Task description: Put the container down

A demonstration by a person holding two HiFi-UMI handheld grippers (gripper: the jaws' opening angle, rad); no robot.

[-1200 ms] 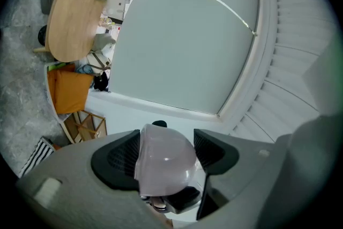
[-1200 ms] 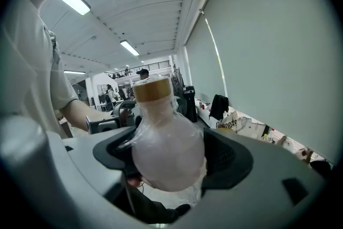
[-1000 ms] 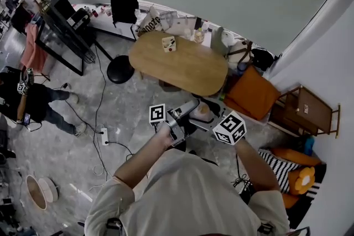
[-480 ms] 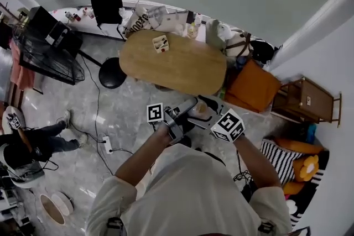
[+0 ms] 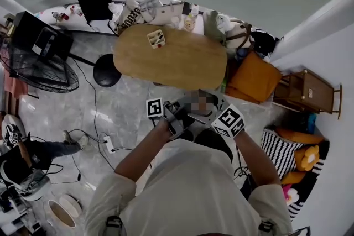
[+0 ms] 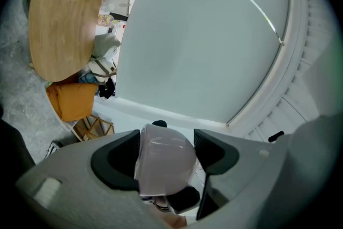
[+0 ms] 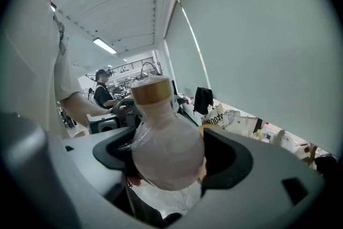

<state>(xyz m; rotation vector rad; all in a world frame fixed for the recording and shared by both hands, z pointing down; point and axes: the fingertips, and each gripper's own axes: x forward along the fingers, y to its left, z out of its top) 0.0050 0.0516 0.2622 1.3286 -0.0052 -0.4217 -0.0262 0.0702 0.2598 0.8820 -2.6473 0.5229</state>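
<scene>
Container (image 7: 162, 139) clamped by L tool (image 6: 163, 161) & R tool (image 7: 171, 157); should land upright on desk (image 5: 182, 66), base first, then release.

1. Left gripper view, lower centre: the container (image 6: 163, 161) shows only as a cloudy rounded end between the jaws of the left gripper (image 6: 165, 154). The rest of it is hidden behind the gripper's body.
2. Right gripper view, lower centre: the container's base is hidden behind the right gripper (image 7: 167, 161).
3. Head view, centre: the container is blurred out.
4. Upper centre: the contents of the small box (image 5: 156, 38) on the table (image 5: 188, 63) are too small to tell.
5. Lower left: a person (image 5: 22, 163) is cut off by the edge.
</scene>
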